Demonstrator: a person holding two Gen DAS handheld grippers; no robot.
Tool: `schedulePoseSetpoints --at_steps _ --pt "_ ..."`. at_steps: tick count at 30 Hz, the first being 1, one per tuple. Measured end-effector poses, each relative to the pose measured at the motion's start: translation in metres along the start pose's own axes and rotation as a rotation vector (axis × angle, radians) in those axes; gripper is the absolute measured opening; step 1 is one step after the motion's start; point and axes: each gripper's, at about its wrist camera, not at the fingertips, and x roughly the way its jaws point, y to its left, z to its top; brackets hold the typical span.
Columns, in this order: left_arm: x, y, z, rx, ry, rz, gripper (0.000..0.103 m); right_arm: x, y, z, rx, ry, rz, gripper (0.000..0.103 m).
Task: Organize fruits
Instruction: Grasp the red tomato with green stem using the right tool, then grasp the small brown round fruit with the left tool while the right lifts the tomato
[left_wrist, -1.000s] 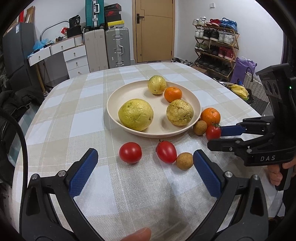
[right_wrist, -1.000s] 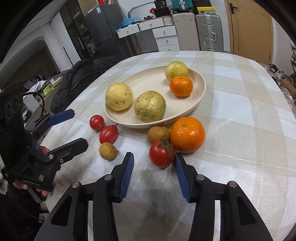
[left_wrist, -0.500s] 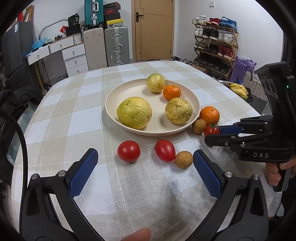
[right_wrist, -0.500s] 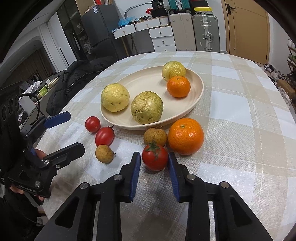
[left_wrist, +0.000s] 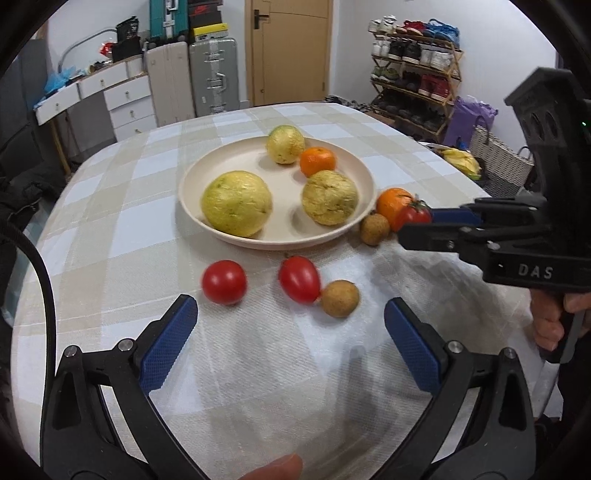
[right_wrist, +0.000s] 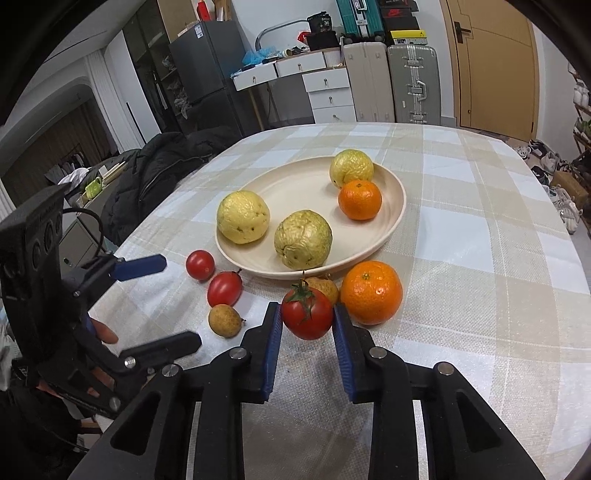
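1. Gripping a stemmed red tomato (right_wrist: 307, 313) between its blue pads, the right tool (right_wrist: 307, 332) is pinching the fruit at both sides just off the plate's near rim, at about 6 o'clock of the plate (right_wrist: 397, 206) in the right wrist view.
2. Sitting just beside the held tomato, at its 3 o'clock, is a loose orange (right_wrist: 371, 292); a small brown fruit (right_wrist: 327, 288) is lying right behind the tomato, close to the plate's edge.
3. The left tool (left_wrist: 288, 332) is hovering with its jaws wide and closing slightly, nothing between them; just ahead of it on the checked bench (left_wrist: 110, 229) are lying a round tomato (left_wrist: 224, 282), an oval tomato (left_wrist: 299, 279) and a brown fruit (left_wrist: 339, 298).
4. Resting in the plate are three yellow-green guavas, the largest (left_wrist: 236, 203) at 8 o'clock, another (left_wrist: 330, 197) at 4 o'clock, a third (left_wrist: 285, 144) at 12 o'clock, with a small orange (left_wrist: 317, 161) just beside that last one.
5. A person's fingers (left_wrist: 546, 325) are wrapping the right tool's handle at the left wrist view's 3 o'clock edge.
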Motion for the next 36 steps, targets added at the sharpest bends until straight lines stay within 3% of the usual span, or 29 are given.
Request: schedulePoseSetpoints --at_steps 6,11,19,26,36 --pt "0.008 -0.012 -0.004 0.044 0.065 -0.086 0.07 -0.001 0.0 0.0 0.002 -0.001 0.0 0.028" --pt "0.017 -0.018 -0.006 0.039 0.107 -0.112 0.055 -0.003 -0.001 0.0 0.001 -0.007 0.001 0.028" --pt "0.023 -0.018 0.001 -0.006 0.102 -0.127 0.054 -0.004 -0.005 0.0 0.014 -0.007 -0.001 0.028" --pt "0.026 -0.017 0.005 -0.028 0.106 -0.115 0.024 -0.004 -0.006 -0.001 0.016 -0.005 0.001 0.028" --pt "0.019 -0.012 0.0 -0.041 0.104 -0.166 0.023 -0.003 -0.008 0.0 0.02 -0.006 0.002 0.028"
